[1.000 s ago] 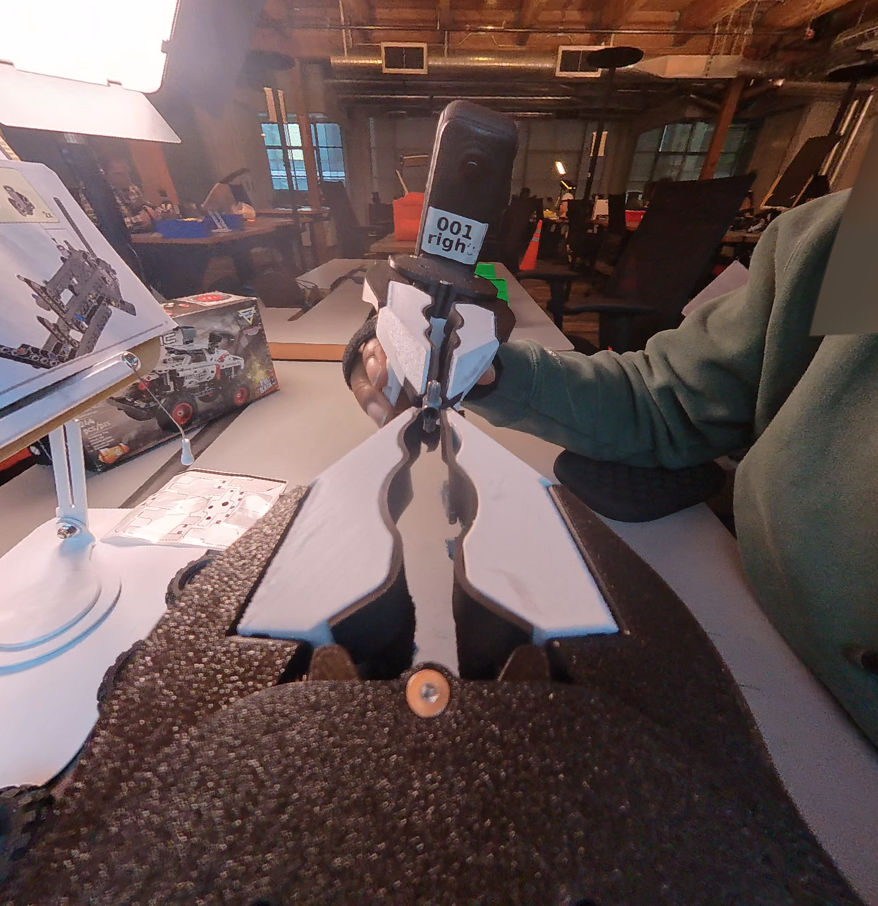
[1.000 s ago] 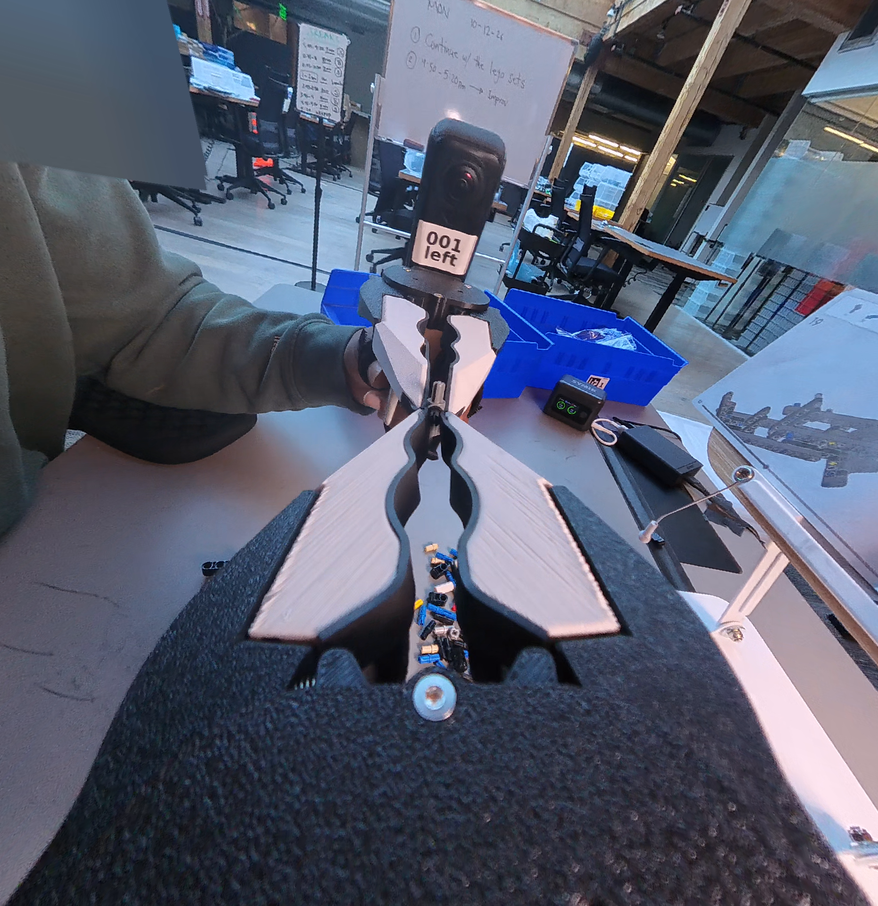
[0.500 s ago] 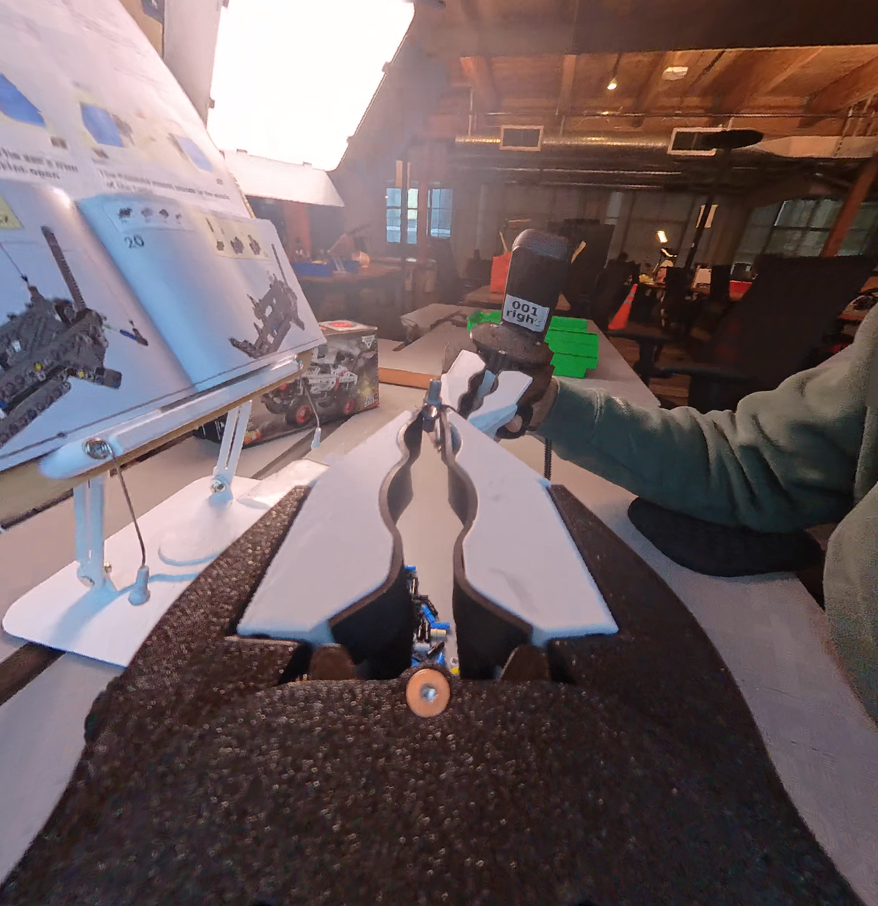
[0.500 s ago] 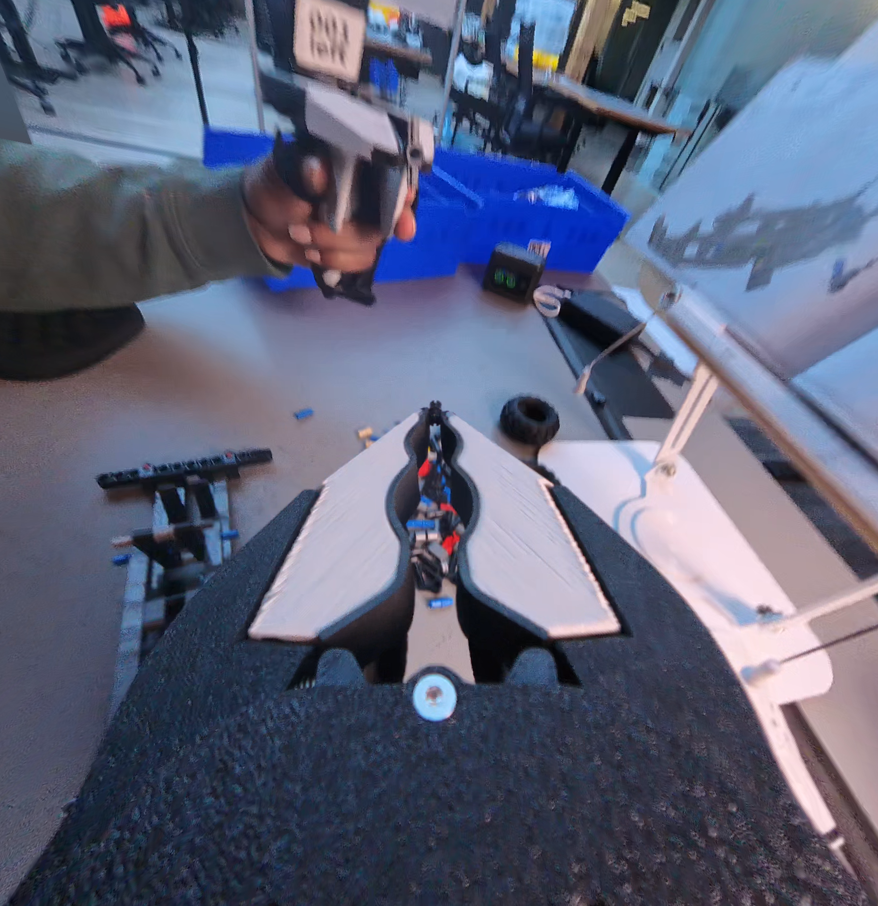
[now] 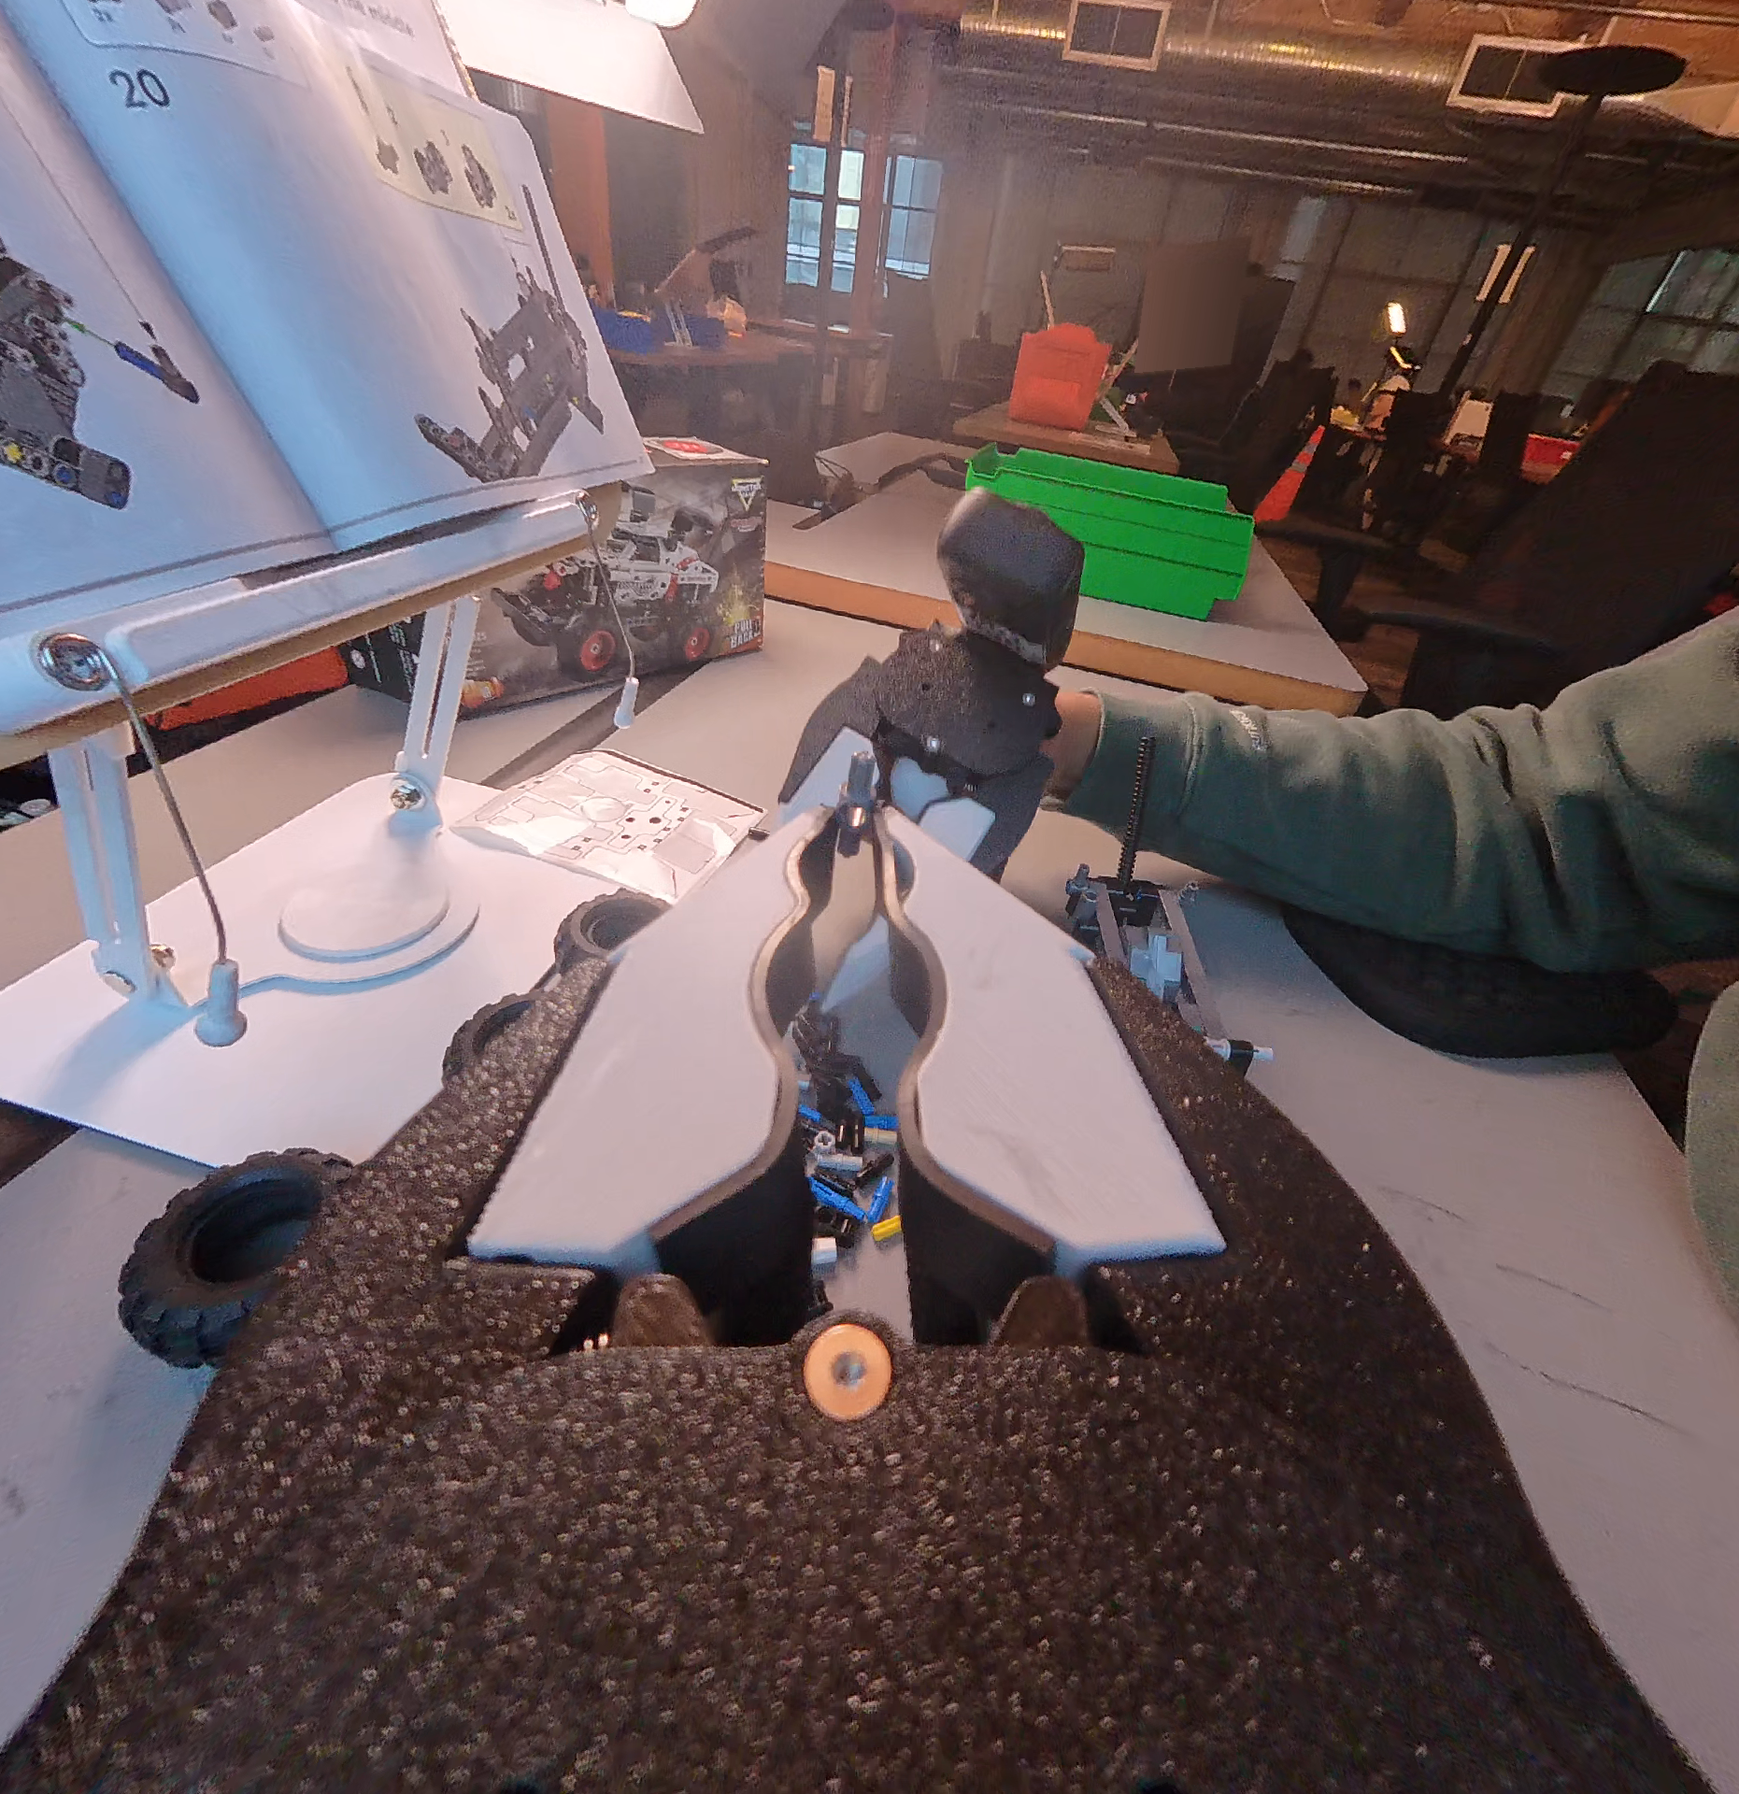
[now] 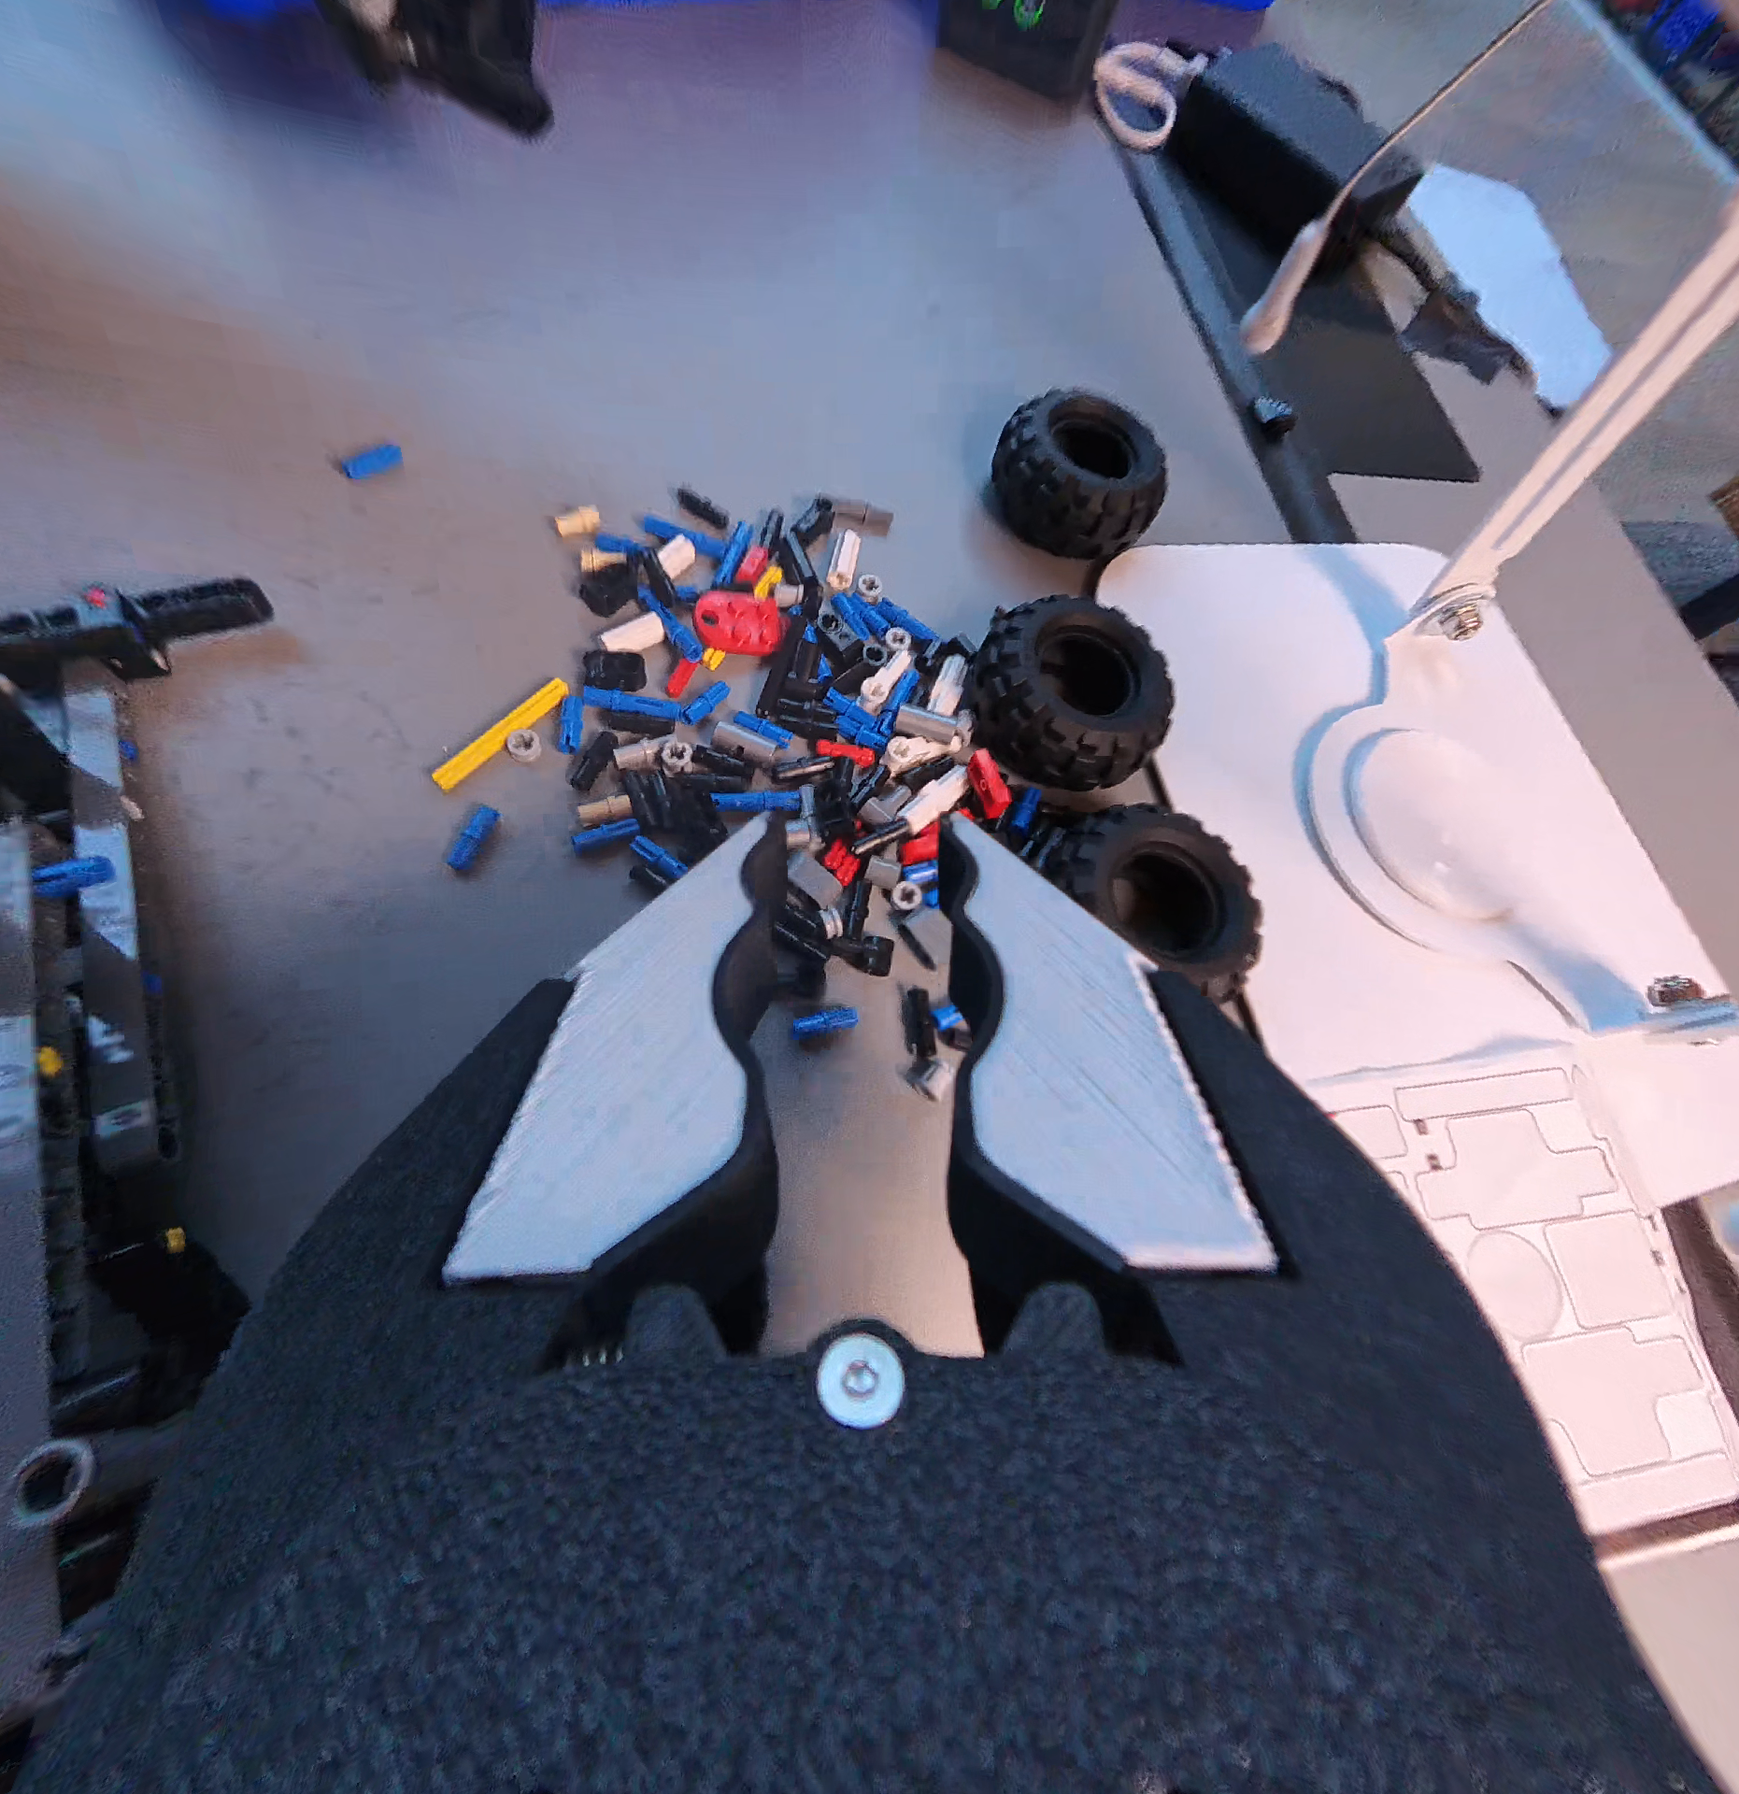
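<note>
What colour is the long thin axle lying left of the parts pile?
Yellow axle, clearest in the right wrist view.

L gripper [image 5: 860, 825] tips together; R gripper [image 6: 860, 840] parted, pointing down.

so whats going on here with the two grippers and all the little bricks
A person holds a gripper in each hand over a grey table. The right gripper hangs with its jaws open just above a pile of small building pins, gripping nothing, beside three black tyres. The left gripper has its jaws nearly together, a thin gap between the tips, and holds nothing. A part-built dark frame lies to one side, and an open instruction booklet sits on a white stand.
</note>
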`<state>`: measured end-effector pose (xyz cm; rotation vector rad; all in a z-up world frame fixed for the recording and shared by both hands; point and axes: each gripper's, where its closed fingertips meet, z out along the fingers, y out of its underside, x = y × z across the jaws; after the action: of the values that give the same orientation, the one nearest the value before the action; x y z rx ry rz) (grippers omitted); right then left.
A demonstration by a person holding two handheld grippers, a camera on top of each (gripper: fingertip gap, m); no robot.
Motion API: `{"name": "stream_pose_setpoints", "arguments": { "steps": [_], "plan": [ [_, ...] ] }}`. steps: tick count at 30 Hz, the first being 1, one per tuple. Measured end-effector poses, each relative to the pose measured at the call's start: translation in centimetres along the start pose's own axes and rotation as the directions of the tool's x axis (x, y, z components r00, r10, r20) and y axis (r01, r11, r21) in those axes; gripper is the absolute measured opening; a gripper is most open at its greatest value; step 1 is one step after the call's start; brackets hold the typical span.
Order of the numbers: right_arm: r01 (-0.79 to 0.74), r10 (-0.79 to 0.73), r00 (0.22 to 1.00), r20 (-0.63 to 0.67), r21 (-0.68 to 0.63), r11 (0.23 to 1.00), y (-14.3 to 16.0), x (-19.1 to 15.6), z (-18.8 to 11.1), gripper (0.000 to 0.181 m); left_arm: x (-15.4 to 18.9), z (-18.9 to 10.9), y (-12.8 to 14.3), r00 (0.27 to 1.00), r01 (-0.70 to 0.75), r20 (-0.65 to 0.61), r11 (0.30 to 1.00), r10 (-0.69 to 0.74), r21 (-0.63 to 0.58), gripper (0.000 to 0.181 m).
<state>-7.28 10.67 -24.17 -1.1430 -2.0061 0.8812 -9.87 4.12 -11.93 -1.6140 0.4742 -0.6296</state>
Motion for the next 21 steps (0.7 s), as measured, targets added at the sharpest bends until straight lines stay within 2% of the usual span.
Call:
{"name": "stream_pose_setpoints", "arguments": {
  "steps": [5,8,12,16,21],
  "plan": [
    [-0.081,0.087,0.996,-0.009,0.267,0.960,-5.1,1.4,-4.7,0.027,0.5,0.5,1.0,0.999,-0.014,-0.030,0.999,0.013,-0.032,0.007],
    [-0.050,0.049,0.999,0.010,0.331,0.942,-7.4,0.5,-6.6,0.023,0.6,1.0,1.9,0.999,-0.027,-0.030,0.997,0.025,-0.069,0.007],
    [0.021,-0.043,0.997,0.063,0.317,0.948,-9.1,-2.1,-6.9,0.020,0.2,1.8,4.5,0.991,-0.124,0.015,0.967,0.131,-0.223,0.007],
    [0.072,-0.093,0.994,0.064,0.278,0.958,-9.4,-3.2,-6.5,0.018,-1.1,1.8,8.3,0.964,-0.212,0.054,0.870,0.262,-0.444,0.007],
    [0.075,-0.092,0.994,0.053,0.253,0.965,-8.9,-2.9,-6.4,0.018,-2.5,1.3,11.4,0.935,-0.247,0.059,0.762,0.350,-0.599,0.007]
  ]
}}
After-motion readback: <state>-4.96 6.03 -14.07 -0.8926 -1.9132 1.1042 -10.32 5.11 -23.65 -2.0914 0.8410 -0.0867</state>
